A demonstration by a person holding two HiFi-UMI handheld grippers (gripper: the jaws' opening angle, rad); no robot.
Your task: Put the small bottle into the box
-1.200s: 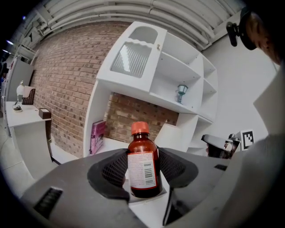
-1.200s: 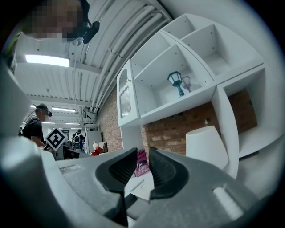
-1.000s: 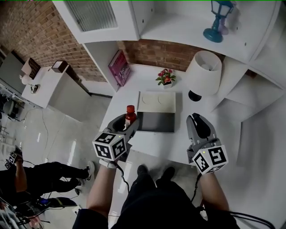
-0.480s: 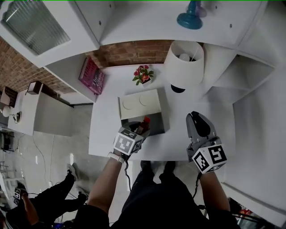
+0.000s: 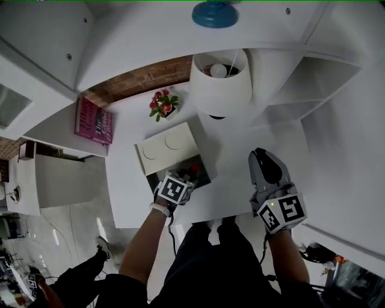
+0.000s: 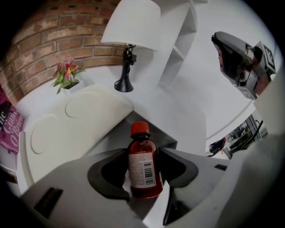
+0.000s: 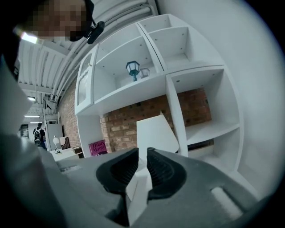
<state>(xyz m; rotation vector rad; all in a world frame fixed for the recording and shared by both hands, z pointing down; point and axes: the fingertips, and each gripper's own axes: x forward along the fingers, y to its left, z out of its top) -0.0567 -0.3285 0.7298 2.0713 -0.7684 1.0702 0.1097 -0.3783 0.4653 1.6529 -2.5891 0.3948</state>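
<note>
The small bottle (image 6: 142,171), red with a red cap and a white label, stands upright between the jaws of my left gripper (image 6: 142,156), which is shut on it. In the head view the left gripper (image 5: 185,177) holds the bottle (image 5: 194,168) over the dark inside of the open box (image 5: 203,178), whose white lid (image 5: 167,148) lies flipped back behind it. My right gripper (image 5: 262,157) hovers over the table's right front. Its jaws (image 7: 142,165) are closing to a narrow gap with nothing between them.
On the white table (image 5: 240,180) stand a lamp (image 5: 221,90) with a white shade, a small flower pot (image 5: 162,106) and a pink book (image 5: 93,120). A blue lantern (image 5: 215,13) sits on the shelf above. White shelving rises at the right.
My left gripper has carried the bottle from the table's left front to over the open box. The right gripper has stayed in place, its jaws narrowing.
</note>
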